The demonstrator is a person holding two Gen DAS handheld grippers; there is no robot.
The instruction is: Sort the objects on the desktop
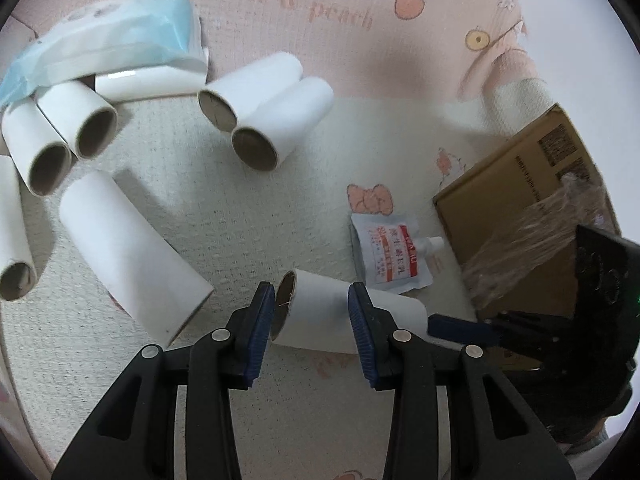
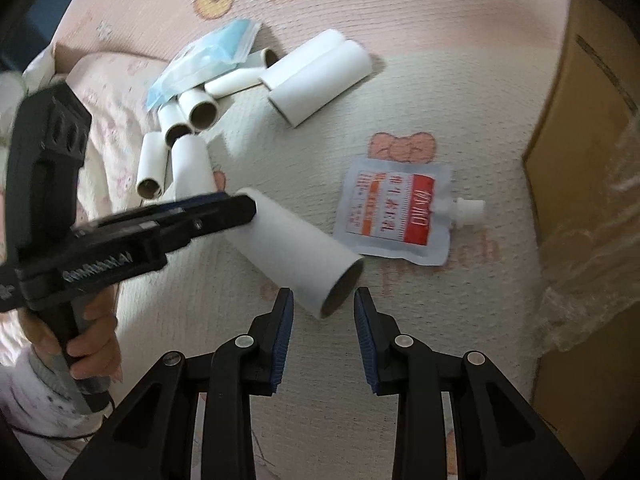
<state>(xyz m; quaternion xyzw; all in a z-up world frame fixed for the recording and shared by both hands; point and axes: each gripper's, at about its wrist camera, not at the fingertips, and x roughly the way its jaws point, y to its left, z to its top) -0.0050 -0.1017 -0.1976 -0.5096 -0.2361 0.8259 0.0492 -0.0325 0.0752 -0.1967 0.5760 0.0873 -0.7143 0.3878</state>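
A white paper roll (image 1: 320, 308) (image 2: 292, 248) with a brown core lies on the cream mat. My left gripper (image 1: 312, 320) (image 2: 245, 207) is open around its left end: one blue pad stands beside the open core and the other crosses in front of the roll's body, with no clear press. My right gripper (image 2: 324, 316) (image 1: 436, 326) is open too, its tips just short of the roll's other open end. A white pouch (image 1: 394, 258) (image 2: 394, 210) with a red label and a spout lies flat just beyond the roll.
Several more white rolls (image 1: 264, 116) (image 2: 320, 80) lie at the back and left, some under a blue-and-white packet (image 1: 108, 40) (image 2: 208, 56). A cardboard box (image 1: 520, 208) (image 2: 580, 160) with loose plastic film stands on the right. A hand (image 2: 92, 352) holds the left gripper's handle.
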